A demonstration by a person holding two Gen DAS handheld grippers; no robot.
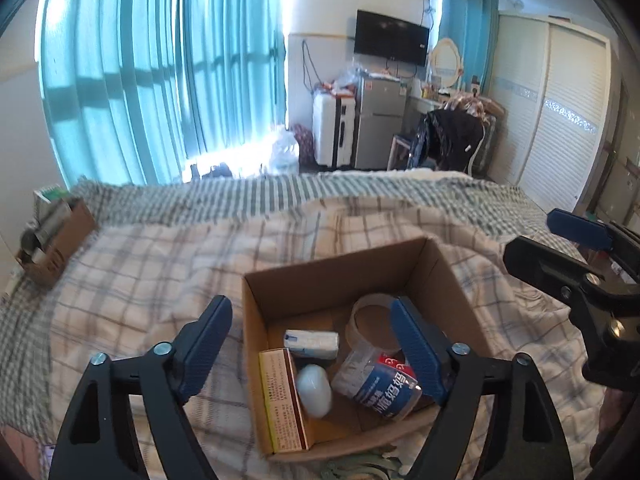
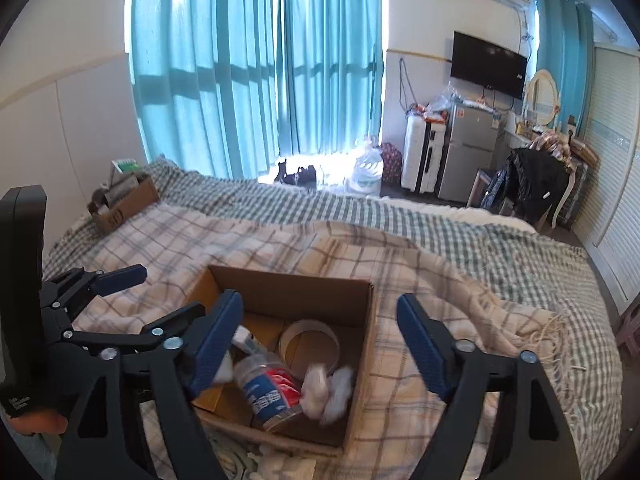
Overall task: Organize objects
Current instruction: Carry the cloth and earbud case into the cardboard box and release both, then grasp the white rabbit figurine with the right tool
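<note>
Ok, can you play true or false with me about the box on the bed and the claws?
1. The cardboard box sits on the plaid blanket. True.
2. The box is empty. False: it holds a tape roll, a plastic bottle and other things.
3. The left claw is open. True.
4. The right claw grips the bottle. False: it is open and holds nothing.
5. The curtains are red. False: they are blue.
</note>
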